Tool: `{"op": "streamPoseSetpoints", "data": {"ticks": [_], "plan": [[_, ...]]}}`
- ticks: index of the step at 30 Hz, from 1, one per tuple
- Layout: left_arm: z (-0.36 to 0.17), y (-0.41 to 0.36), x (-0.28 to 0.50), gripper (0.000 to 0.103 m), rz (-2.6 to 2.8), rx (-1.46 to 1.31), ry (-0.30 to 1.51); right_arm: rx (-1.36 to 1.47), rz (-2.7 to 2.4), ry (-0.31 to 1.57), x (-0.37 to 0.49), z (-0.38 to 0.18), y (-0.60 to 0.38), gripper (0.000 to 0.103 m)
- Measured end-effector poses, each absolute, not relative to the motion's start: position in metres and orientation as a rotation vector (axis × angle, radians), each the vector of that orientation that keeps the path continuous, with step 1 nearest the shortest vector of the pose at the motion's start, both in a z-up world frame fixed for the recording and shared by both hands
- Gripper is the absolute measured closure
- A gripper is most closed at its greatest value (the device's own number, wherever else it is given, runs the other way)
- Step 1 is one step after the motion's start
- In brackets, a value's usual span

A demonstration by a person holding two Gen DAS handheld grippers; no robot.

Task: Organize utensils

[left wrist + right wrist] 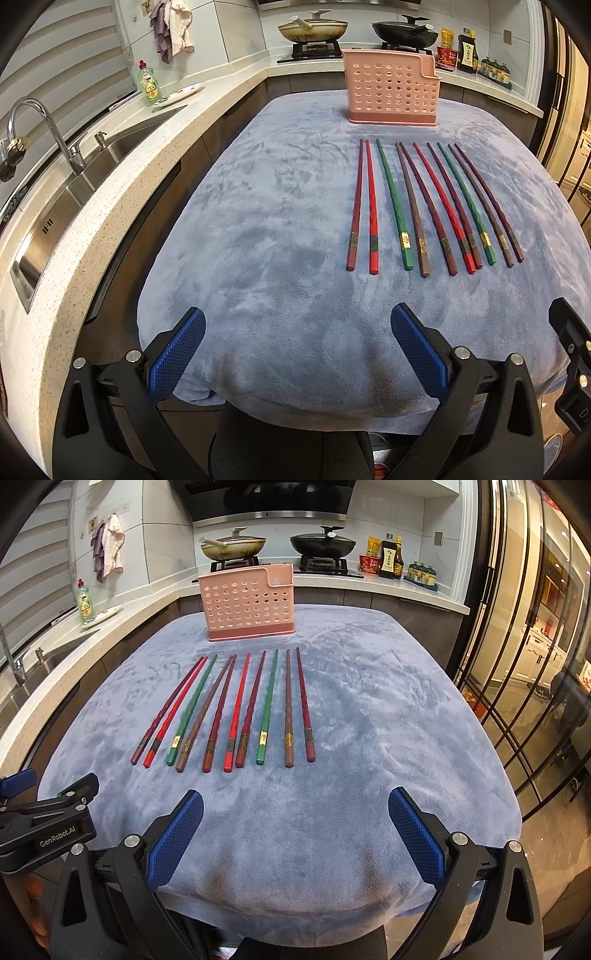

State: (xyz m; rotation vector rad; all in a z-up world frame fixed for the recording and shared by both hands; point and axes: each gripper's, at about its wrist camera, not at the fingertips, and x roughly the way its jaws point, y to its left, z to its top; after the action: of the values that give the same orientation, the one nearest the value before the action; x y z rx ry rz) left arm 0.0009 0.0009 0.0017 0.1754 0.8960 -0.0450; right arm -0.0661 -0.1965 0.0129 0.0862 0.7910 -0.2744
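Several chopsticks (432, 206) in red, green, brown and dark purple lie side by side on a blue-grey cloth (280, 229), thick ends toward me; they also show in the right wrist view (236, 709). A pink perforated utensil holder (392, 88) stands upright behind their tips, also in the right wrist view (249, 603). My left gripper (297, 325) is open and empty over the cloth's near edge, left of the chopsticks. My right gripper (295, 806) is open and empty, just short of the chopsticks' thick ends. The left gripper's body (48, 819) shows at the right view's left edge.
A stone counter with a steel sink (92, 177) and tap runs along the left. A dish soap bottle (149, 85) and a plate stand on it. Two pans (232, 546) sit on the hob behind the holder, with sauce bottles (389, 555) beside. Glass doors (524, 664) stand at the right.
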Motion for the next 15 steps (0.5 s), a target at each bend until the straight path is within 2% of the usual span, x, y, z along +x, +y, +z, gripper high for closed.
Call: {"op": "streamPoseSetpoints", "data": {"ticks": [15], "plan": [[0.0016,0.0007,0.0007,0.007,-0.046,0.175,0.895,0.085,-0.274,0.788,-0.0661,0.0135,-0.1958,0.007]]}}
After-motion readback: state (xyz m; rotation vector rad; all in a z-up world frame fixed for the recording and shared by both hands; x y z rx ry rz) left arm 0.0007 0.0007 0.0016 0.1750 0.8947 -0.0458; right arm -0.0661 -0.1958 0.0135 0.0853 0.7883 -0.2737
